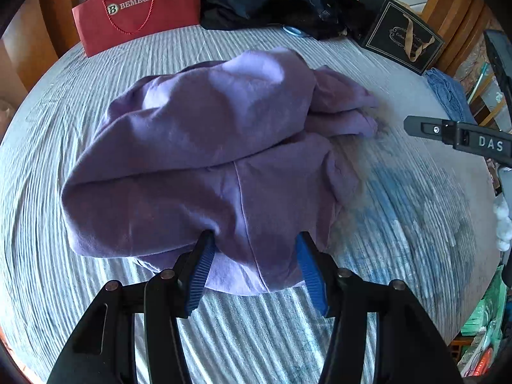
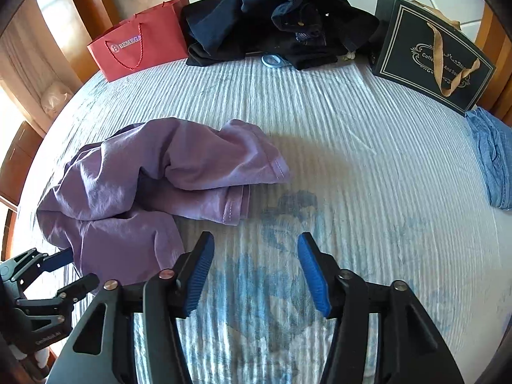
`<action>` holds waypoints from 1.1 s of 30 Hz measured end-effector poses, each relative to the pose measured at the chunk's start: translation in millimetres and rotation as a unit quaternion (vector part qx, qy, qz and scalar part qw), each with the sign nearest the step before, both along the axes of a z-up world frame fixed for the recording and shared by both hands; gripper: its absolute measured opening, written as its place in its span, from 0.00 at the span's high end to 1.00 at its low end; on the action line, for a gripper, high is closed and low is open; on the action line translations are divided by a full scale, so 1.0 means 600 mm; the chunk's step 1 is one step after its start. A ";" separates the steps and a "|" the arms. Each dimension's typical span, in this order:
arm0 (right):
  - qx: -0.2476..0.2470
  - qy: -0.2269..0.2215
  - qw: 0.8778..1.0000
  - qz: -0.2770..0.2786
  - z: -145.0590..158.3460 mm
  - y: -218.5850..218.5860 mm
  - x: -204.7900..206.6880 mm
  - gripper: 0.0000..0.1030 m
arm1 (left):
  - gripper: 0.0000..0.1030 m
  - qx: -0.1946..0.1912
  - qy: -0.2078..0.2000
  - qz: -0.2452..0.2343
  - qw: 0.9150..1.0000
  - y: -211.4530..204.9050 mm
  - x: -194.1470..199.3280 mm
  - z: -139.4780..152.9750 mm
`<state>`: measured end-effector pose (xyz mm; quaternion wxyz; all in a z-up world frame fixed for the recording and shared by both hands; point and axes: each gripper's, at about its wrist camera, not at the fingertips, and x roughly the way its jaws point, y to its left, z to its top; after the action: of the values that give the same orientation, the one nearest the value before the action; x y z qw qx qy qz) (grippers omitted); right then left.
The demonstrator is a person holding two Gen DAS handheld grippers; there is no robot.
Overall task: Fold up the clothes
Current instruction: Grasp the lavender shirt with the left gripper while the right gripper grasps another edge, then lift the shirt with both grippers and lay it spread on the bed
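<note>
A crumpled purple garment (image 1: pixel 198 147) lies in a heap on the striped white-and-blue bedspread (image 1: pixel 400 192). My left gripper (image 1: pixel 256 243) is open, and its blue pads straddle the garment's near edge. In the right wrist view the purple garment (image 2: pixel 134 185) lies left of centre with two hemmed ends pointing right. My right gripper (image 2: pixel 256 243) stands open over bare bedspread (image 2: pixel 352 128), just right of the garment, holding nothing. The left gripper (image 2: pixel 80 268) shows at the lower left against the cloth. A black finger (image 1: pixel 448 132) of the right gripper enters from the right.
At the far edge of the bed stand a red paper bag (image 2: pixel 144 44), a pile of dark clothes (image 2: pixel 275 16) and a black gift bag (image 2: pixel 432 54). A blue denim piece (image 2: pixel 492 156) lies at the right edge. Wooden furniture rings the bed.
</note>
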<state>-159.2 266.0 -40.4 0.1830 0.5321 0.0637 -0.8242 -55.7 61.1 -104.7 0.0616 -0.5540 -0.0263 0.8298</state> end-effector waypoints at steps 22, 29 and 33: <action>-0.054 0.074 0.996 0.016 0.064 -0.025 -0.142 0.93 | 0.94 -0.027 0.126 0.108 0.986 -0.199 -0.068 0.199; -0.082 0.263 0.960 -0.057 0.312 0.057 -0.111 0.93 | 0.94 -0.042 0.251 0.105 0.962 -0.264 -0.165 0.380; -0.095 0.359 0.924 -0.094 0.450 0.098 -0.070 0.93 | 0.94 -0.033 0.320 0.085 0.943 -0.269 -0.173 0.485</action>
<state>-200.9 325.1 229.8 0.1196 0.1839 -0.0040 -0.9756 -159.7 -100.3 186.4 -0.0223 -0.2571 -0.0250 0.9658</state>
